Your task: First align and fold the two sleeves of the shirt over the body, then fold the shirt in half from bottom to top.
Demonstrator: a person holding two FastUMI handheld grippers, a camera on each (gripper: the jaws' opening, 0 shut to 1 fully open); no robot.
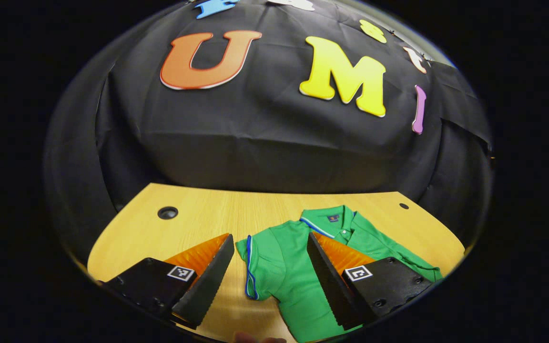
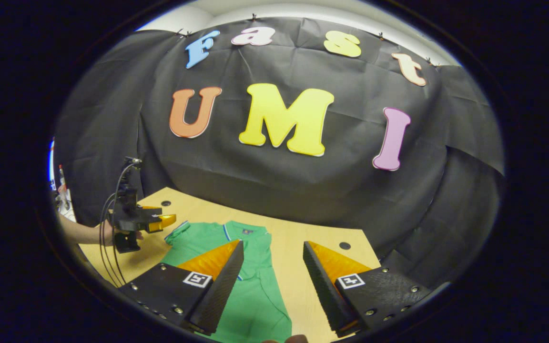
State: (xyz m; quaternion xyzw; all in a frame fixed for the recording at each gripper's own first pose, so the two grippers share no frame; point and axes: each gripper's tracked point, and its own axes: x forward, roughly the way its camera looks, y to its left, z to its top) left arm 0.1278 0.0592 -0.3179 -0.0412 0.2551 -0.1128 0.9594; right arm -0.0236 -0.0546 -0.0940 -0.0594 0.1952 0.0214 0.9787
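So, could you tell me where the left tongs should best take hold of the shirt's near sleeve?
Probably at the sleeve cuff, its blue-trimmed edge lying flat on the table. Come from the shirt's outer side, since the open left tongs already straddle that edge.

My left gripper view looks forward, low over the wooden table [image 1: 198,214], close to the green polo shirt [image 1: 293,257]. My right gripper view faces the same booth wall from higher and farther right; both share the shirt, table and wall.
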